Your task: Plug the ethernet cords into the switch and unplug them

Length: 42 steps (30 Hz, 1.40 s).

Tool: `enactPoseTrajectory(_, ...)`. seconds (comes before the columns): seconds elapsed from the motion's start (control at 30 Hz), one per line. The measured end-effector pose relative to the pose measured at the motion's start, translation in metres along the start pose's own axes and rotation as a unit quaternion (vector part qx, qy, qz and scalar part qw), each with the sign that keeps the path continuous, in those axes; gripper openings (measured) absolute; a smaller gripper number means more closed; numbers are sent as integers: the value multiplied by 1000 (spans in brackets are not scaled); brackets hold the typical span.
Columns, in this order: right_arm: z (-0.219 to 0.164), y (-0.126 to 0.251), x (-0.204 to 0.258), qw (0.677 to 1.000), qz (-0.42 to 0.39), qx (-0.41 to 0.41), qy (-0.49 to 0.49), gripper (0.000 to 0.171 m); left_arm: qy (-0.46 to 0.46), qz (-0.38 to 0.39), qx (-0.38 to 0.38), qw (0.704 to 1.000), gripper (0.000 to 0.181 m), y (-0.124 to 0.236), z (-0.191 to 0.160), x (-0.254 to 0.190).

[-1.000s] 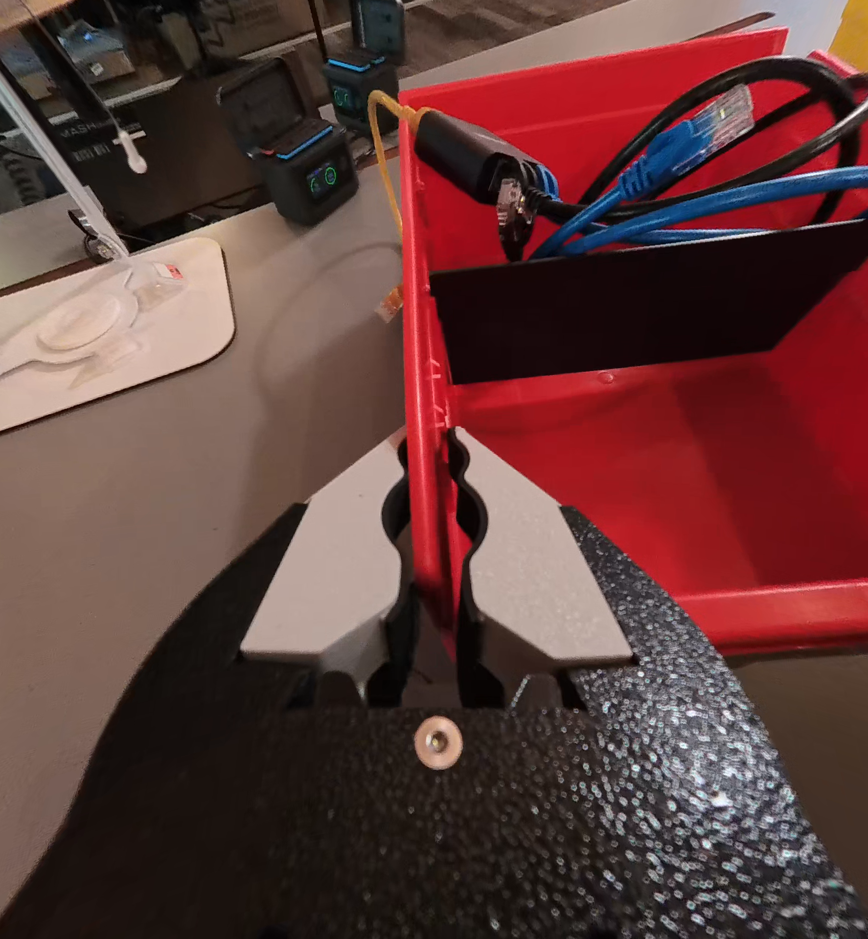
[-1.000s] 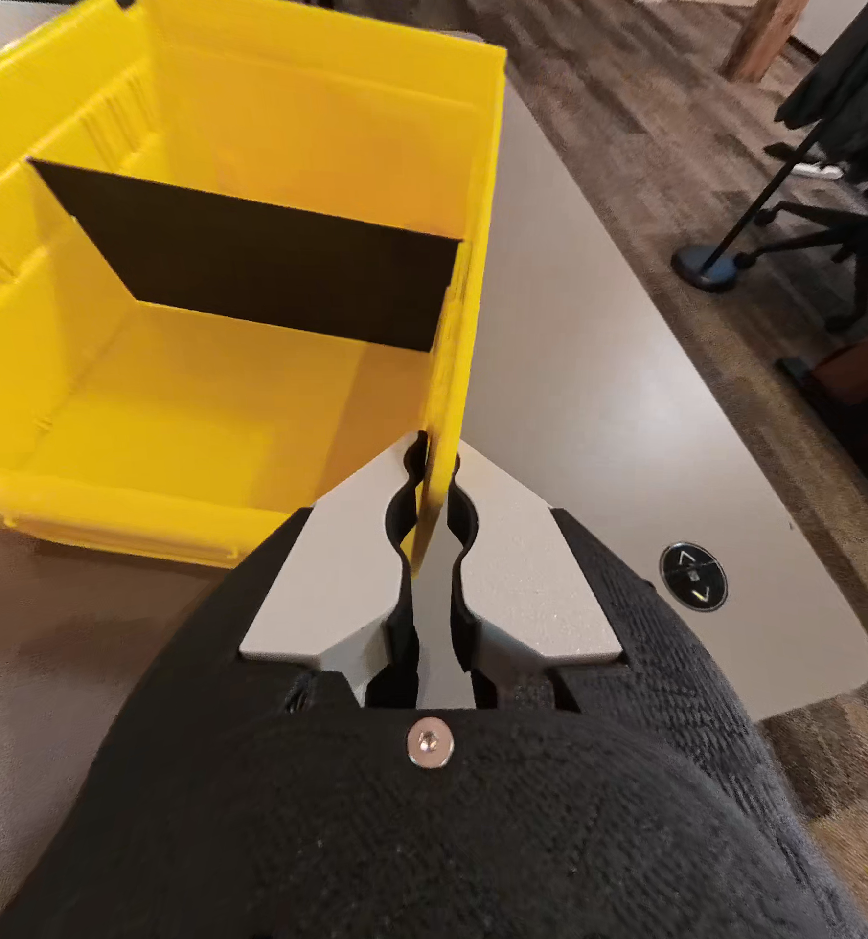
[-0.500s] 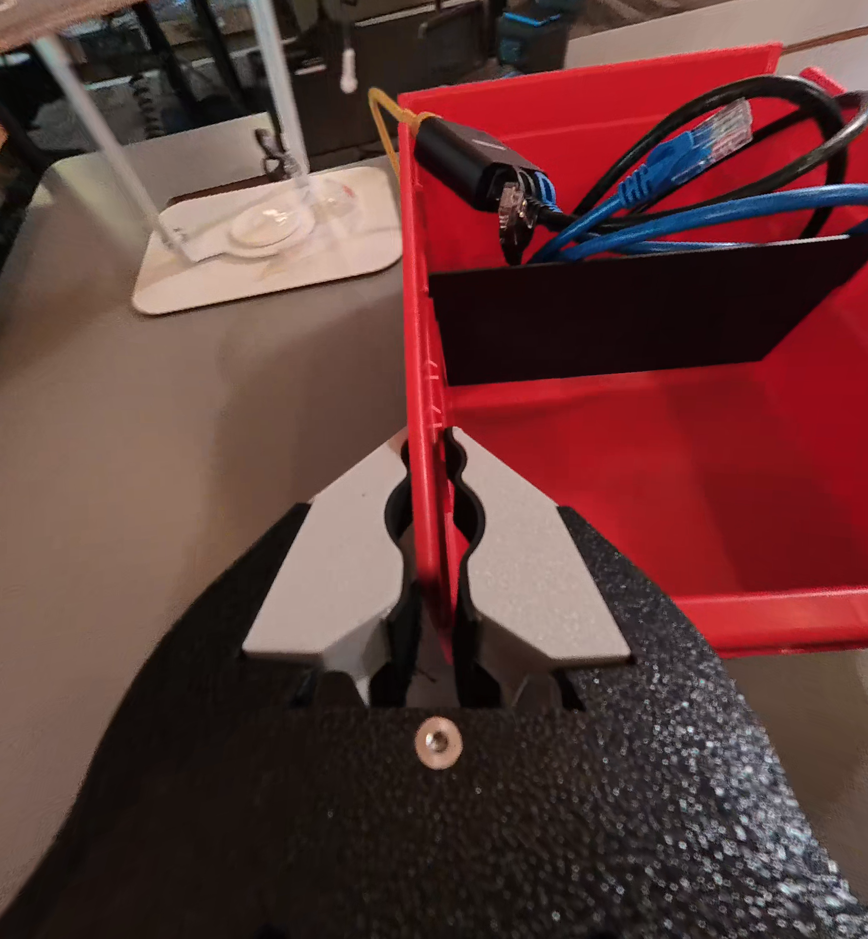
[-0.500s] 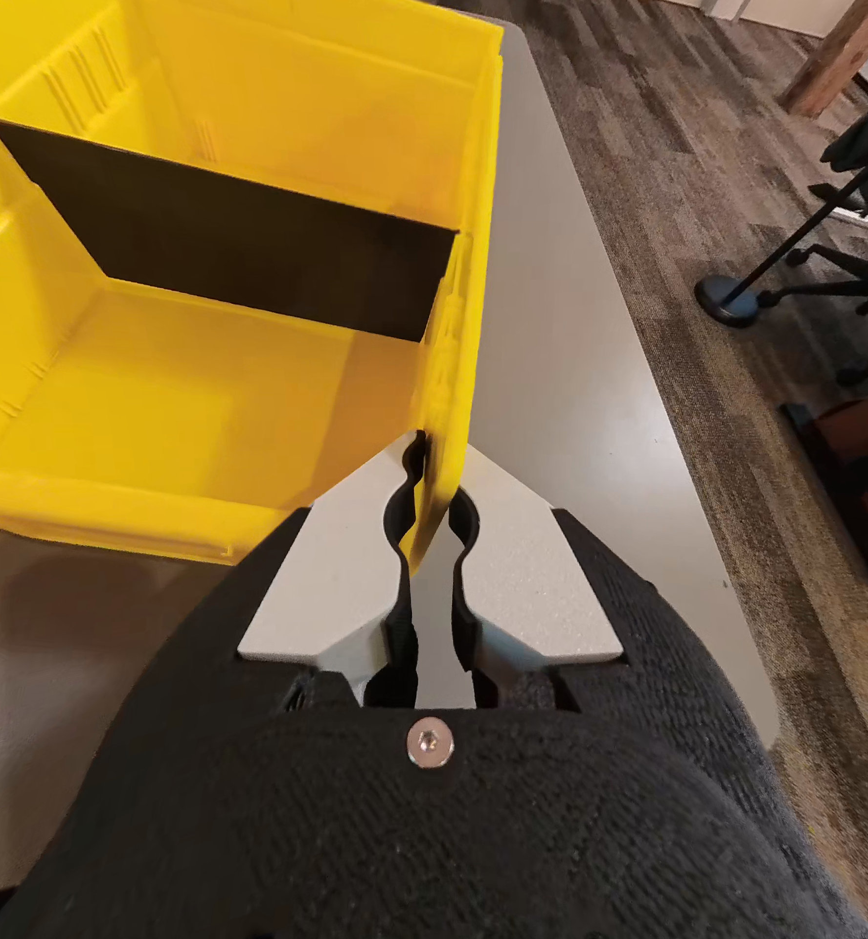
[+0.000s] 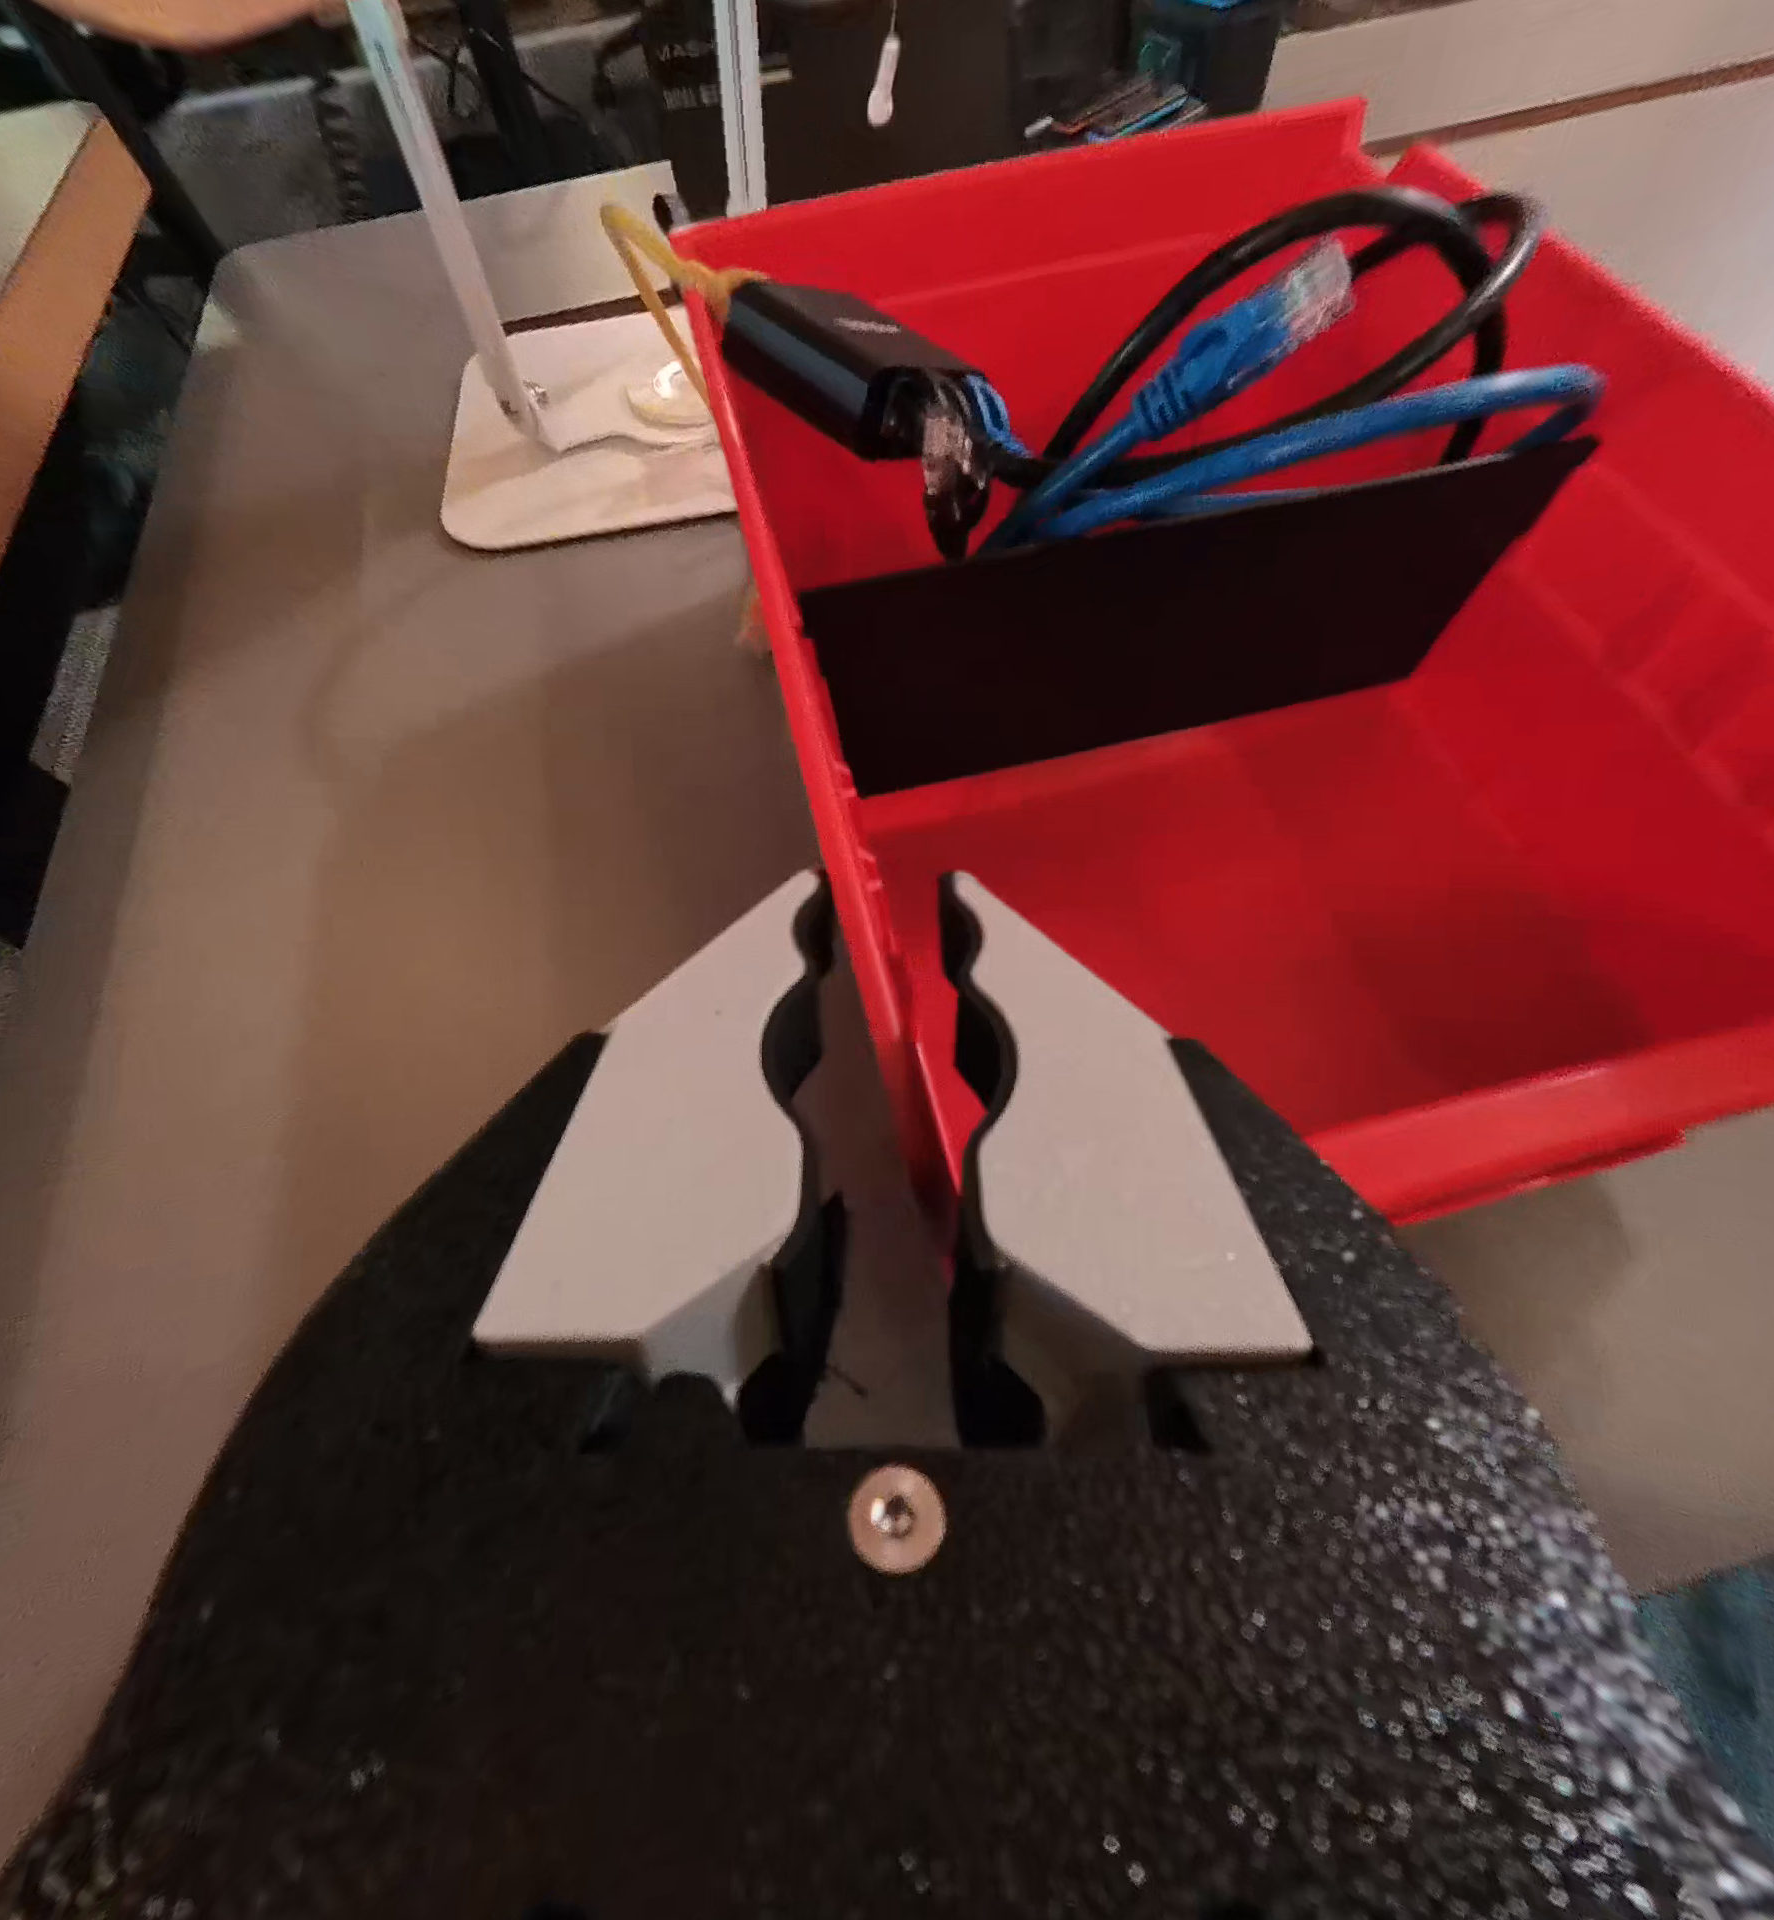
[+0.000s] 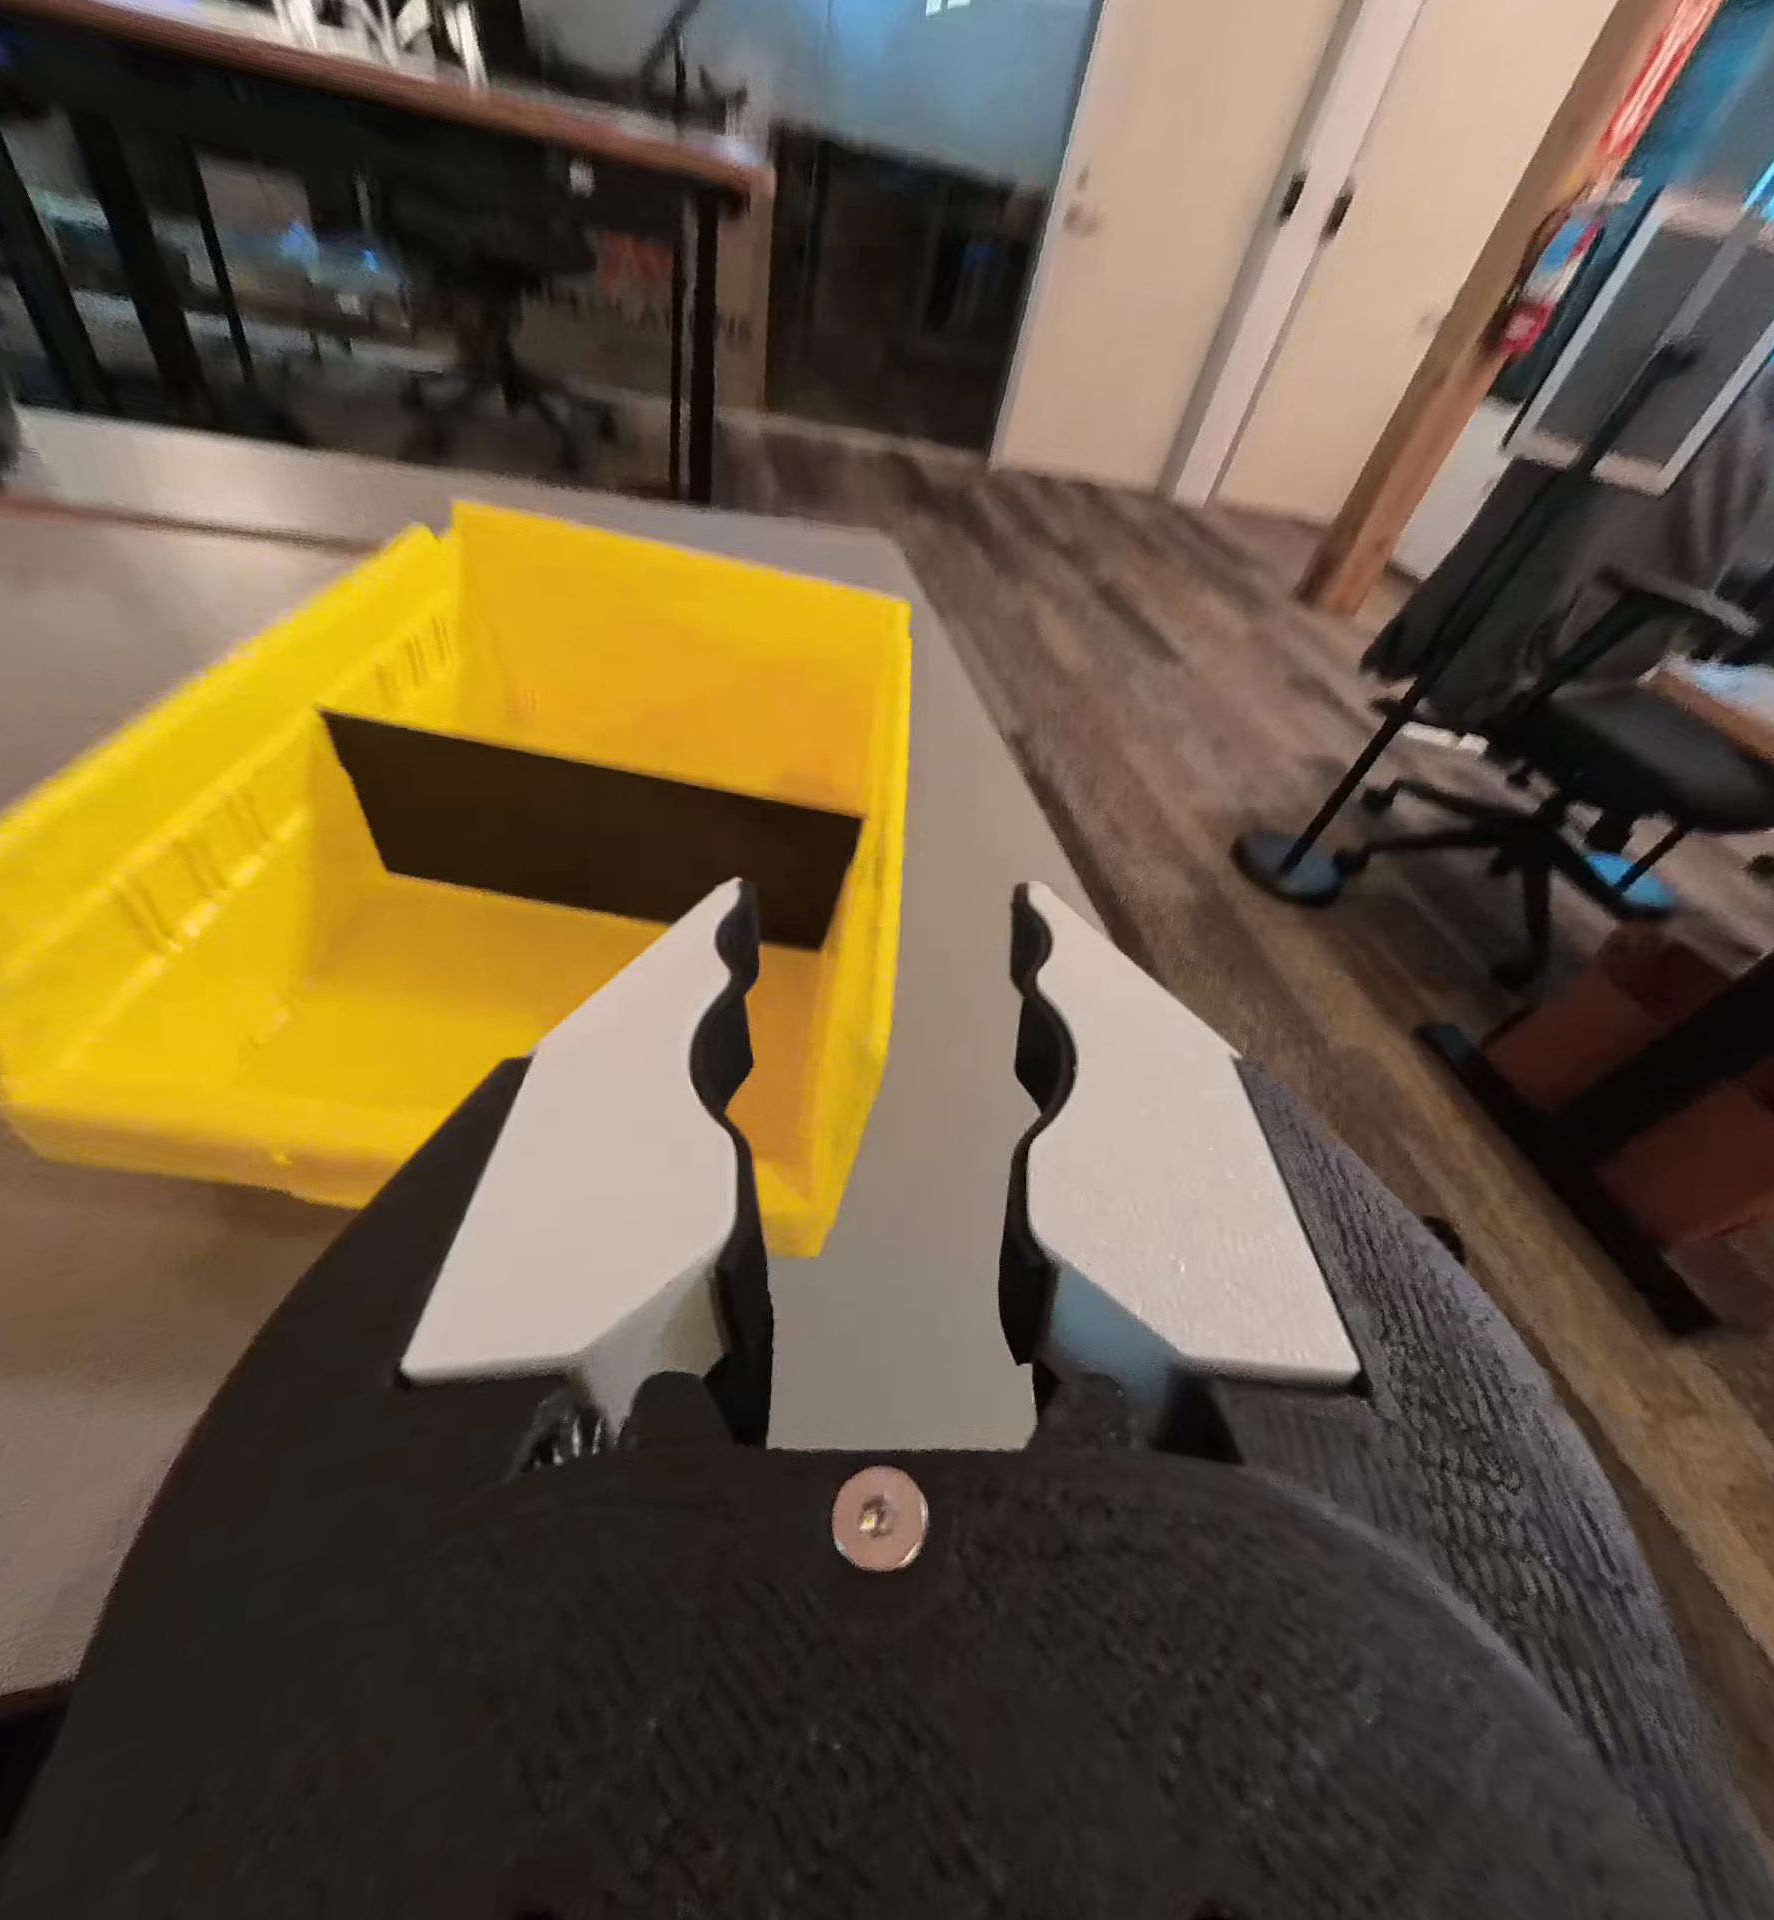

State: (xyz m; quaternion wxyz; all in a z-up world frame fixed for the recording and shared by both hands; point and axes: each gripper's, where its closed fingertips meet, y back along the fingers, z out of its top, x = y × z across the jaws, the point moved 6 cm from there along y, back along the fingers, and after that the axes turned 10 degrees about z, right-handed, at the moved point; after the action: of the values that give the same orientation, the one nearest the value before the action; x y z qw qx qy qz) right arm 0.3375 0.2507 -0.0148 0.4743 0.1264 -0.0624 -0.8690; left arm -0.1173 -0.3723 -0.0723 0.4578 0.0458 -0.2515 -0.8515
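A red bin (image 5: 1485,935) with a black divider (image 5: 1153,644) stands on the grey table. Its far compartment holds a small black switch (image 5: 831,353), coiled blue ethernet cords (image 5: 1278,436) with a clear plug (image 5: 1314,281), and a black cable (image 5: 1485,270). A yellow cord (image 5: 654,281) hangs over the far left rim. My left gripper (image 5: 885,888) straddles the bin's left wall with its jaws slightly apart, and the wall slants across the gap. My right gripper (image 6: 883,894) is open and empty, above and behind the right wall of an empty yellow bin (image 6: 239,987).
A white base plate (image 5: 571,468) with a slanted white post stands left of the red bin's far end. The yellow bin has a black divider (image 6: 592,831). The table's right edge (image 6: 1008,831) runs just beside it, with wood floor and chairs (image 6: 1610,790) beyond. Across from one pair of fingers to the other is roughly 80 cm.
My right gripper let go of the yellow bin's wall, opened wide and lifted back. My left gripper's jaws loosened on the red bin's wall, and the bin now sits turned relative to it.
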Motion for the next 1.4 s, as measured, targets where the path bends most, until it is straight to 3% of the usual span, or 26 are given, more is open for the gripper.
enactPoseTrajectory(0.13, 46, 3, 48, 996, 34, -79, 30, 50, -39, -15, -30, 999, 41, 13, 39, 2)
enactPoseTrajectory(0.27, 94, -21, 132, 970, 177, -164, 43, 50, -175, -43, -40, 983, 47, 1, 84, -15)
enactPoseTrajectory(0.43, 107, -75, 251, 897, 374, -234, 33, 52, -428, -33, 13, 903, 53, -57, 109, -28)
enactPoseTrajectory(0.57, 90, -119, 308, 878, 390, -264, 89, 54, -506, -88, 61, 856, 61, -98, 119, -25)
enactPoseTrajectory(0.83, 54, -146, 324, 883, 374, -270, 82, 54, -685, -87, 37, 722, 82, -126, 110, -16)
enactPoseTrajectory(0.97, 51, -156, 318, 890, 378, -250, 46, 53, -753, -42, -8, 657, 73, -135, 102, -18)
enactPoseTrajectory(1.2, 47, -160, 327, 891, 387, -229, 59, 53, -791, 0, -37, 610, 67, -145, 103, -25)
enactPoseTrajectory(1.4, 48, -155, 327, 891, 378, -238, 77, 49, -774, 68, -107, 621, 65, -146, 109, -26)
